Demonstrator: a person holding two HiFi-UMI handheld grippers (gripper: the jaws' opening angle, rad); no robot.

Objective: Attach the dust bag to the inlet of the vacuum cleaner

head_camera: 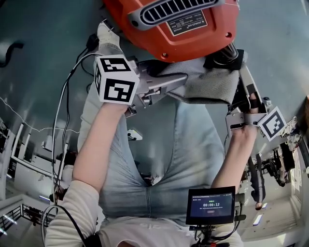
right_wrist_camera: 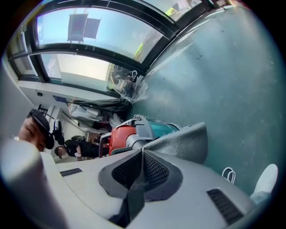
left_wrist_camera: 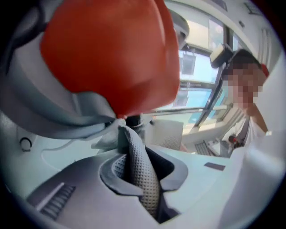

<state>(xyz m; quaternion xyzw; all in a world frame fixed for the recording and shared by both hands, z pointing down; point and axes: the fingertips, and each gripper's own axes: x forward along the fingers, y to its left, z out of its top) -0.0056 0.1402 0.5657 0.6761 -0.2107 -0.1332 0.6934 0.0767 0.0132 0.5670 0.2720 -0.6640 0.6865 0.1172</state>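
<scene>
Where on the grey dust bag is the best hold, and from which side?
Probably the dust bag at its two opposite fabric edges, one tool from each side, as left tool and right tool pinch it now. The cloth is limp, so spreading it taut under the vacuum cleaner keeps it manageable.

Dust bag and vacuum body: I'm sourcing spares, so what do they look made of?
Dust bag: grey cloth, matte, seemingly woven or mesh; it shows a fine dimpled texture and folds limply.
Vacuum body: probably moulded plastic, orange-red with a soft sheen; smooth curved shell with a slotted vent and recessed screws.
</scene>
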